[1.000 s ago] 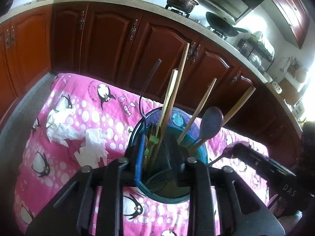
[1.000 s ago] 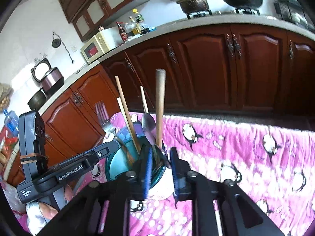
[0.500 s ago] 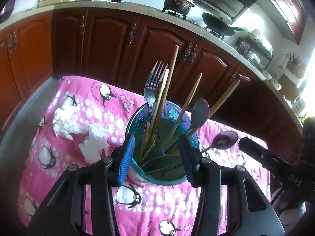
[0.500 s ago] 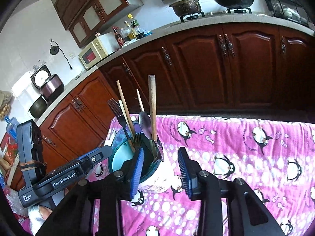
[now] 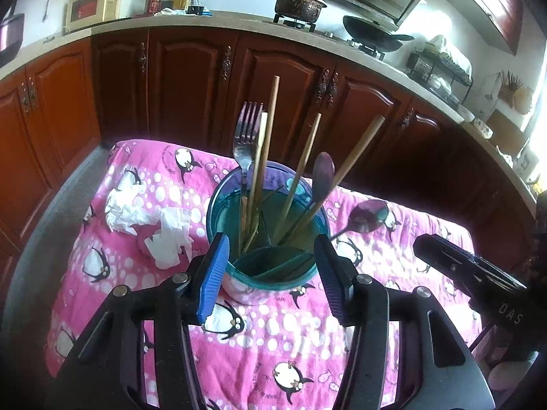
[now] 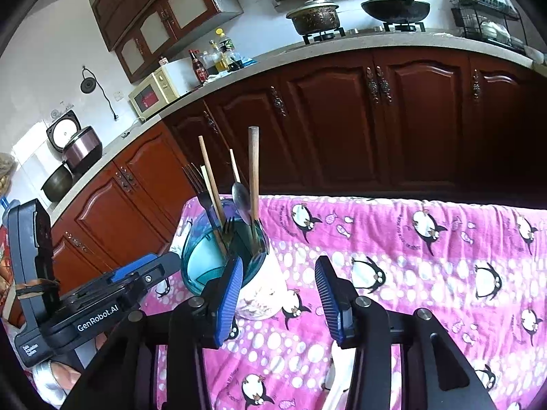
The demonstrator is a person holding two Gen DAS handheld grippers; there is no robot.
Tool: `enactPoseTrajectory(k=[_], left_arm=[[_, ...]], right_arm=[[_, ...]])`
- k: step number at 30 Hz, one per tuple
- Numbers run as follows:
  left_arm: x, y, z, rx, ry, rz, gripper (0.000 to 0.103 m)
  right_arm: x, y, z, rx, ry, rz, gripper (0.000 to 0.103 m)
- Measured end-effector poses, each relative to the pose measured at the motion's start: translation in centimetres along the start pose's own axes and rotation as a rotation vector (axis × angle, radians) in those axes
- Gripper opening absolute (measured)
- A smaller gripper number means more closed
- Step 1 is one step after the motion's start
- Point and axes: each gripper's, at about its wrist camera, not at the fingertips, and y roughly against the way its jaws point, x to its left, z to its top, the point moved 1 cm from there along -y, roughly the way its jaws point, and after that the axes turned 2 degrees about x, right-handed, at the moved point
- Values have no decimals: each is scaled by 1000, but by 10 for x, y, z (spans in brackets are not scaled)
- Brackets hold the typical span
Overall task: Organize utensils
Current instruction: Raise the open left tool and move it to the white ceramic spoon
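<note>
Both sets of jaws were opening and gripped nothing. The left gripper (image 5: 270,270) stood with its blue pads either side of the teal utensil holder (image 5: 266,239), clear of its wall; the right gripper (image 6: 278,294) had its left pad in front of the holder's white lower body, with only pink cloth between the pads.

The holder stood upright on the penguin-print cloth (image 5: 297,338) covering the tabletop, just ahead of both grippers. In it stood a fork (image 5: 247,140), several wooden chopsticks (image 5: 270,126) and a dark spoon (image 5: 324,174), leaning toward twelve and one o'clock. A second spoon (image 5: 367,212) stuck out beside the holder at three o'clock; I could not tell whether it rested in the holder or on the cloth. Crumpled tissue (image 5: 150,218) lay at nine o'clock.

By my reading the utensils were already placed and this was the release. Next, I judged, the loose spoon wanted checking, with a slow, narrow approach to its handle so the tall chopsticks were not knocked.

Both grippers pointed forward and down toward the holder, side by side.
</note>
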Motion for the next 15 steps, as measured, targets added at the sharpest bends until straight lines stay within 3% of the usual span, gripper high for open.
enactPoseTrajectory(k=[15], left_arm=[[-33, 11, -23, 26, -68, -33, 55]], right_arm=[[-29, 27, -25, 17, -10, -124, 43]])
